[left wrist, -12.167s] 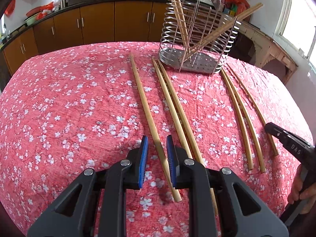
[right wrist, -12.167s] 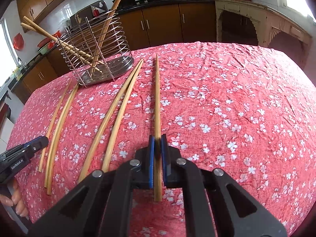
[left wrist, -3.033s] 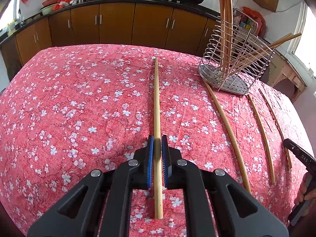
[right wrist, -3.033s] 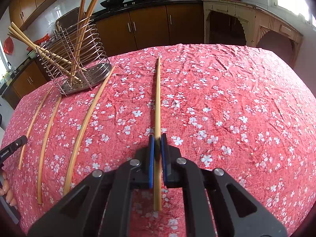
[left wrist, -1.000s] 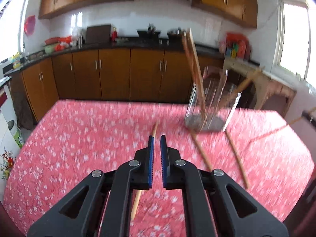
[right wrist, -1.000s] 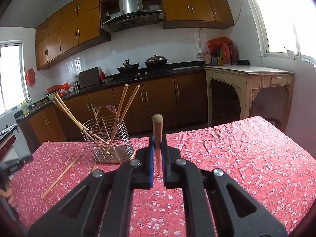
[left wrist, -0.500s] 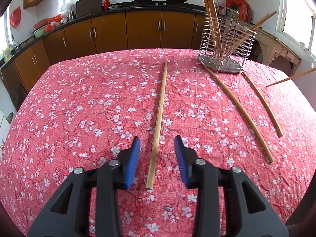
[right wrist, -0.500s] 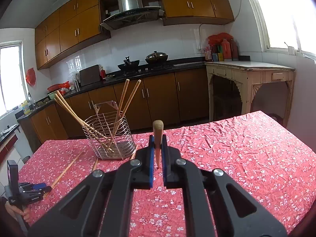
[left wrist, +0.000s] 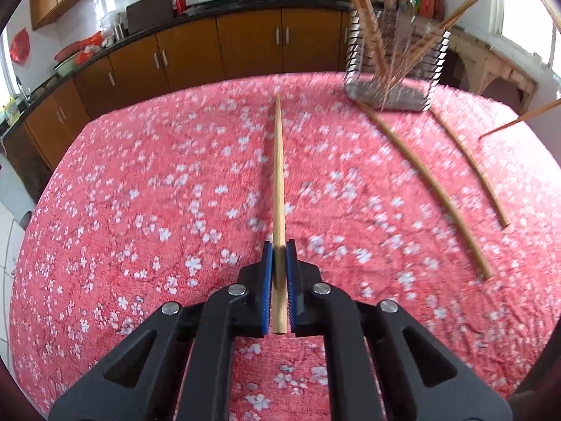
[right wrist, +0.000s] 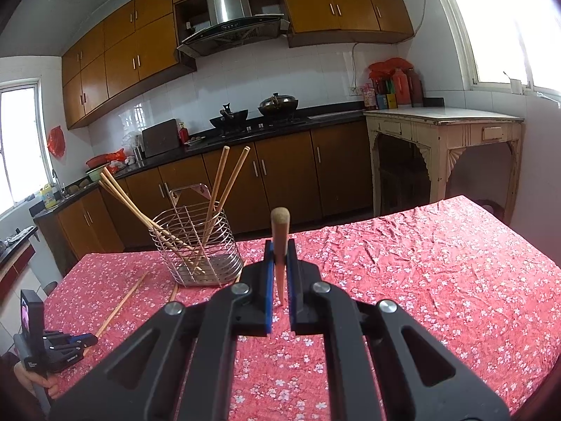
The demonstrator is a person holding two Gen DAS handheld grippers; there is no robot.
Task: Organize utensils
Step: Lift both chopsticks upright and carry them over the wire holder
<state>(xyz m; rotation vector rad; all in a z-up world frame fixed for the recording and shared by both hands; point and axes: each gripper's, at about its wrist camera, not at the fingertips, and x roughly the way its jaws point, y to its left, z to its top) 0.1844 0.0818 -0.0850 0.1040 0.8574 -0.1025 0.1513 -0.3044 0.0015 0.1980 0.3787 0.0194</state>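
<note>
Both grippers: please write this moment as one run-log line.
left gripper: shut on chopstick | right gripper: shut on raised chopstick | holder: four inside

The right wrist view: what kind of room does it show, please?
Most likely a home kitchen. A range hood hangs over woks on a black counter, brown cabinets run along the wall, and a wire utensil holder stands on the cloth-covered table.

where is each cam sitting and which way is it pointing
Left wrist: on the left gripper, angled down at the table, shut on a chopstick lying flat.
Right wrist: on the right gripper, raised, facing the kitchen counter, clamping a chopstick end-on; left gripper visible low left.
Both show the wire holder and red cloth.
</note>
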